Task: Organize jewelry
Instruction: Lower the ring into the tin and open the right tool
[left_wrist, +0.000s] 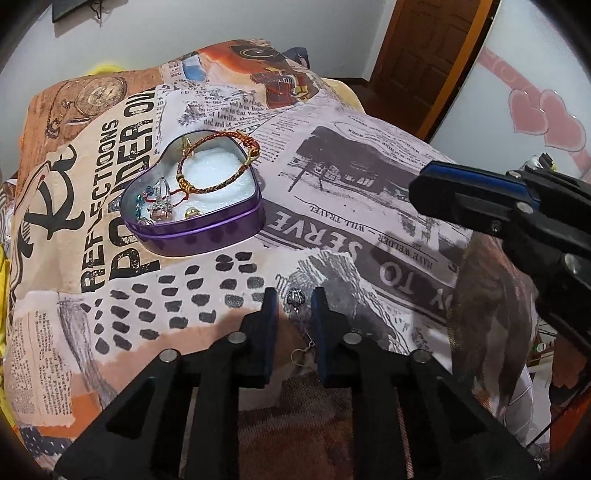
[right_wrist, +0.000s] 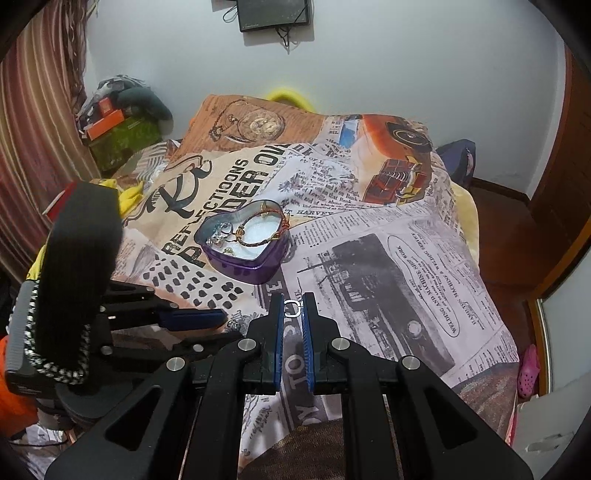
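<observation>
Jewelry is split between grippers: a drop earring (left_wrist: 300, 314) is framed lengthwise by the narrowed left gripper (left_wrist: 293, 295); a small ring (right_wrist: 291, 308) is pinched by the right gripper (right_wrist: 292, 306), heart tin (right_wrist: 258, 269) ahead.

Left gripper (left_wrist: 293, 295) hovering over a newspaper-print cloth (left_wrist: 369, 177), straddling a silver drop earring (left_wrist: 300, 317). Purple heart-shaped tin (left_wrist: 207, 232) lying beyond, holding a braided bracelet (left_wrist: 218, 162) and rings. Right gripper (left_wrist: 417, 192) entering from the right.
</observation>
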